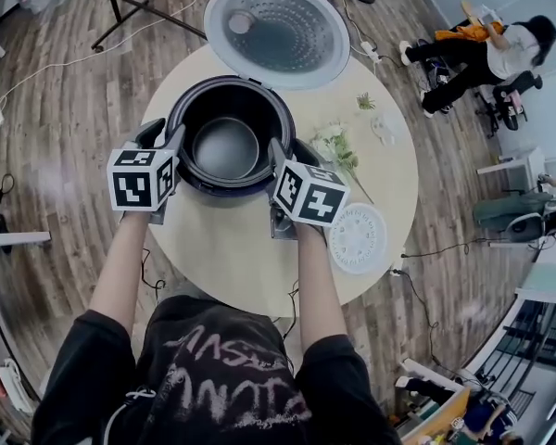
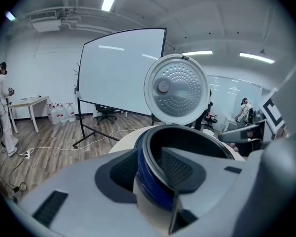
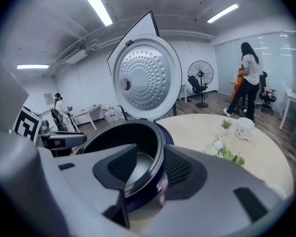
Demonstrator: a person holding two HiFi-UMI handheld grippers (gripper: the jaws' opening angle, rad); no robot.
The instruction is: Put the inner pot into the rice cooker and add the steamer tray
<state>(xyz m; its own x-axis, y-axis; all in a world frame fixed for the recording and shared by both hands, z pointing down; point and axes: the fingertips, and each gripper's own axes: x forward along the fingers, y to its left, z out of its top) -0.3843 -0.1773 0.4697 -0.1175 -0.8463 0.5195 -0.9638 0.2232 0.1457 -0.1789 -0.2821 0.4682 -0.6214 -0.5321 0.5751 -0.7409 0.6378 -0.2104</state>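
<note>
The dark blue rice cooker [image 1: 187, 170] stands on the round table [image 1: 241, 258] with its lid [image 1: 276, 31] swung up behind it. The inner pot [image 1: 225, 148] sits inside the cooker. My left gripper [image 1: 165, 139] straddles the left rim of the pot [image 2: 187, 132], one jaw inside and one outside, jaws apart and open. My right gripper [image 1: 283, 154] straddles the right rim of the pot [image 3: 123, 137] the same way, open, with a gap at the inner pad. The white perforated steamer tray [image 1: 357, 238] lies flat on the table to the right.
A sprig of white flowers [image 1: 338, 146] and a small white cup [image 1: 382, 128] lie on the table right of the cooker. A person [image 1: 486, 49] sits on the floor at the far right. A whiteboard stand [image 2: 123, 73] is beyond the table.
</note>
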